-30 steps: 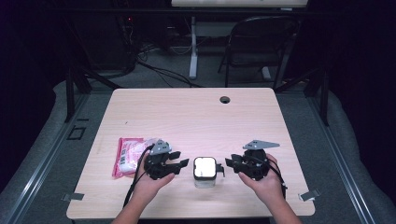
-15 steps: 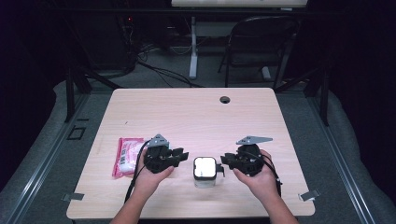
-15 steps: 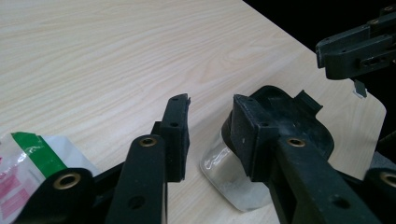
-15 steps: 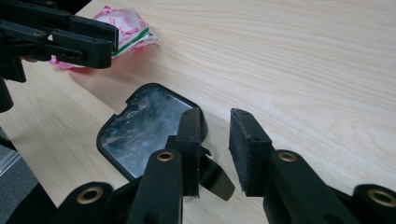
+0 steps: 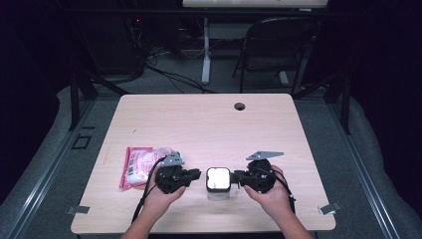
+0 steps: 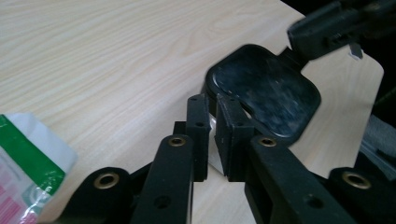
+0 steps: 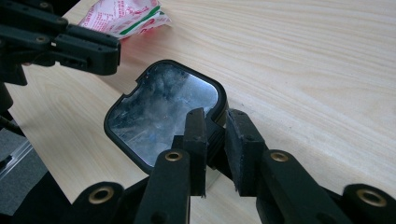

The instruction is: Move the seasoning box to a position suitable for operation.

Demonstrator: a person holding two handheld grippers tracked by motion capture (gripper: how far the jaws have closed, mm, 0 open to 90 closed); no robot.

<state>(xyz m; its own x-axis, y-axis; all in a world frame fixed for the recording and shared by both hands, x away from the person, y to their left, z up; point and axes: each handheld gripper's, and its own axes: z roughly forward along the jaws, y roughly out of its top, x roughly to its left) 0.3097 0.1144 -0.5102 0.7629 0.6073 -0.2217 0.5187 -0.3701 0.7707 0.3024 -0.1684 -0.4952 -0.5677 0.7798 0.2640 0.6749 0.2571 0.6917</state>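
light wood table (image 5: 209,124) seen from the high view, with rounded corners and a small round cable hole (image 5: 240,106) near its far edge. it stands on grey carpet in a dark room; a folding chair (image 5: 271,50), a white desk leg and tangled cables sit behind it. near the front edge stands a small clear container with a square black-rimmed lid (image 5: 218,179). the left gripper (image 5: 194,175) comes at it from the left and the right gripper (image 5: 239,177) from the right, each held in a hand, their tips at the lid's opposite sides. a pink and white packet (image 5: 139,164) lies flat just left of the left gripper.

left gripper view: pale wood grain runs across the tabletop. the two black jaws stand close together, nearly closed, at the near edge of the dark lid (image 6: 264,95); whether they pinch it i cannot tell. the packet's corner (image 6: 28,172) shows at lower left.

right gripper view: the jaws stand narrowly apart, clamped on a tab at the lid's rim (image 7: 163,116). the lid's shiny top reflects light. the packet (image 7: 123,16) lies beyond.
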